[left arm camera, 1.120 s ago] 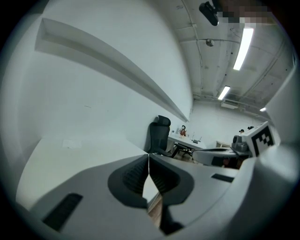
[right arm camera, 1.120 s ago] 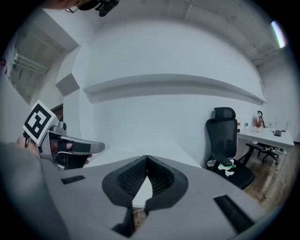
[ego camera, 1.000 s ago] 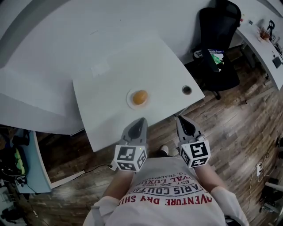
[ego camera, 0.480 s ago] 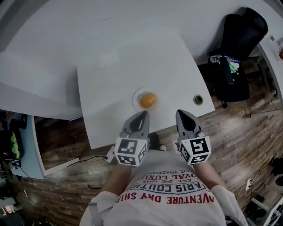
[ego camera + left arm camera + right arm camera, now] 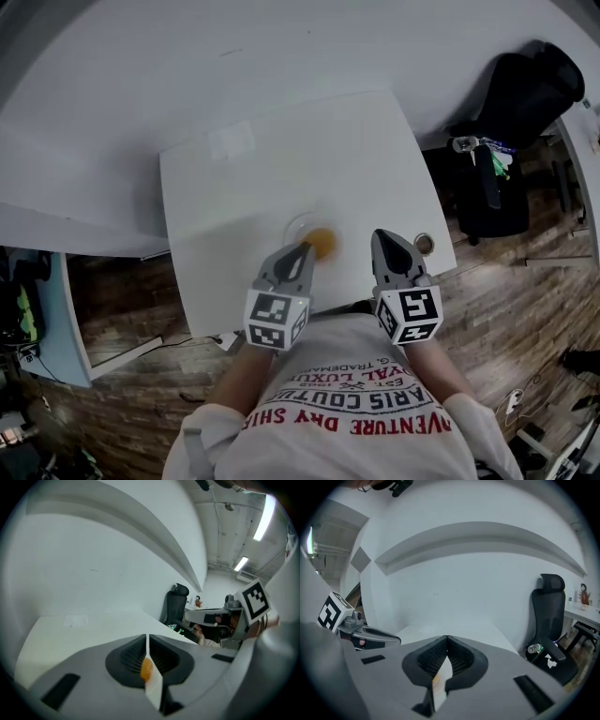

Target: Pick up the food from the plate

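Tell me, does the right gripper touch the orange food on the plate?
Apart. The head view shows a strip of bare white table between the right gripper and the orange food.

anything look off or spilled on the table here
Nothing stands out. The orange food sits whole on its plate near the front edge of the white table, with no spill around it. The left gripper and the right gripper are both shut and empty.

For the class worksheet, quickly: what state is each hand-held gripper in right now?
Left hand-held gripper: closed, holding nothing.
Right hand-held gripper: closed, holding nothing.
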